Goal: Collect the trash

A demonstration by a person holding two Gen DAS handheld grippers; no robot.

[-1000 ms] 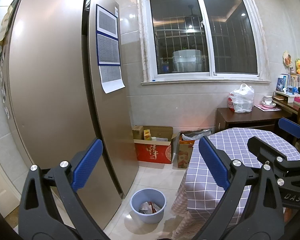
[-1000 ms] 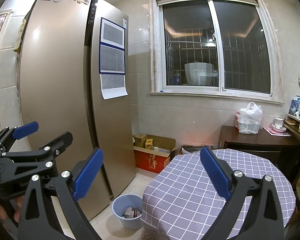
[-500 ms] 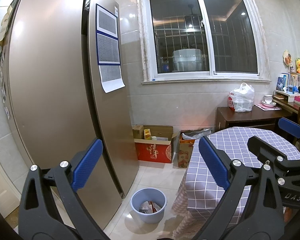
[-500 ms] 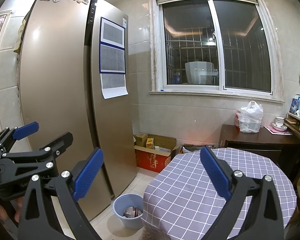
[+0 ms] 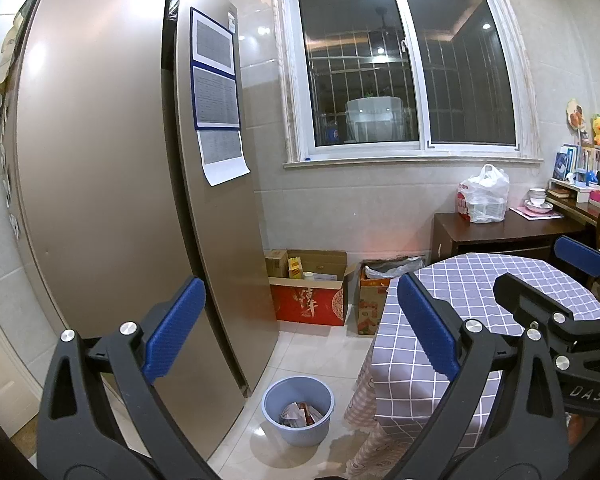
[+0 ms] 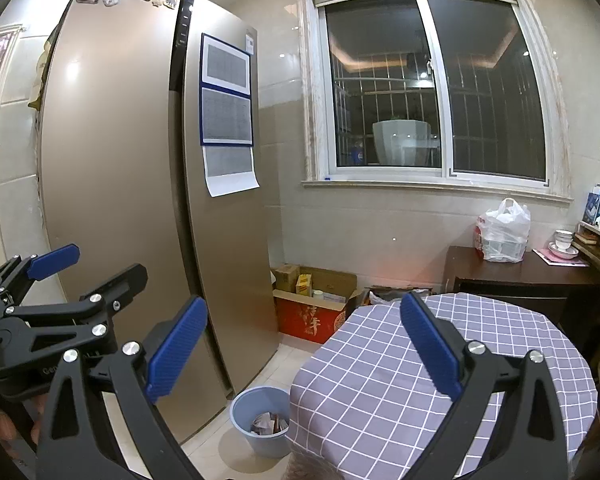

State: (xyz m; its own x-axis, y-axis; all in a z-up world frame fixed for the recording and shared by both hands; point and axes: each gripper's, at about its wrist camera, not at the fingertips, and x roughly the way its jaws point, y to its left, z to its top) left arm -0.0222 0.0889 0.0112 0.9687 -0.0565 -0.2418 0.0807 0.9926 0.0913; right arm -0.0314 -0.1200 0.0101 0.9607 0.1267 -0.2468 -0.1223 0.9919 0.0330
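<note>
A light blue bin [image 5: 298,410] stands on the floor between the fridge and the table, with crumpled wrappers [image 5: 300,415] inside; the right wrist view shows the same bin [image 6: 260,420] low down. My left gripper [image 5: 300,332] is held high above the floor, open, nothing between its blue pads. My right gripper [image 6: 302,350] is also open and empty, above the edge of the table. Each gripper appears at the side of the other's view: the right gripper [image 5: 572,276] and the left gripper [image 6: 88,266].
A tall bronze fridge [image 5: 120,200] fills the left. A round table with a purple checked cloth [image 6: 420,368] stands right. Cardboard boxes [image 5: 312,292] sit by the wall under the window. A dark sideboard [image 6: 520,276] carries a plastic bag [image 6: 502,234] and bowls.
</note>
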